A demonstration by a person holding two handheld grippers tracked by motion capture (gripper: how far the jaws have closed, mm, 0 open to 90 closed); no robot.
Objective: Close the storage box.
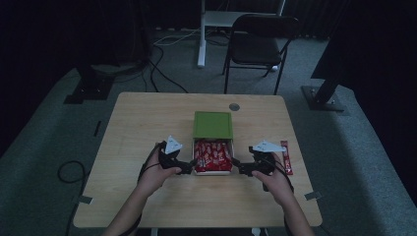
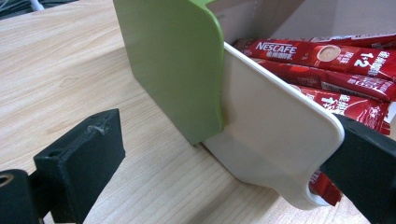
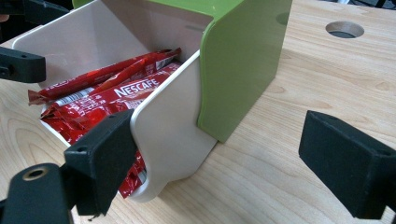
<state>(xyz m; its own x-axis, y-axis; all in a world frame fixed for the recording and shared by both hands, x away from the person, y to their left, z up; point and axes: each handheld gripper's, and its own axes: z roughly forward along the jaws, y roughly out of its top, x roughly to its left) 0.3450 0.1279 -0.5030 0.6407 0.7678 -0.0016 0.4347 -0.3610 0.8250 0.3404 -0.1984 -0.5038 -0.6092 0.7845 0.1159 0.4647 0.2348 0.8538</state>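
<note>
On the wooden table [image 1: 147,196], set on grey carpet before a folding chair [image 1: 258,42], a white tray [image 1: 213,171] of Nescafé sachets [image 1: 212,155] is half drawn from its green sleeve [image 1: 212,124], long axis toward the chair. The tray's near corners are straddled by the left gripper [image 1: 195,162] and right gripper [image 1: 232,162], jaws wide, nothing clamped.

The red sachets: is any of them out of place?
Yes. One red sachet lies alone on the table, right of the right gripper, outside the white drawer where the others are packed. The drawer sits half out of its green sleeve.
</note>
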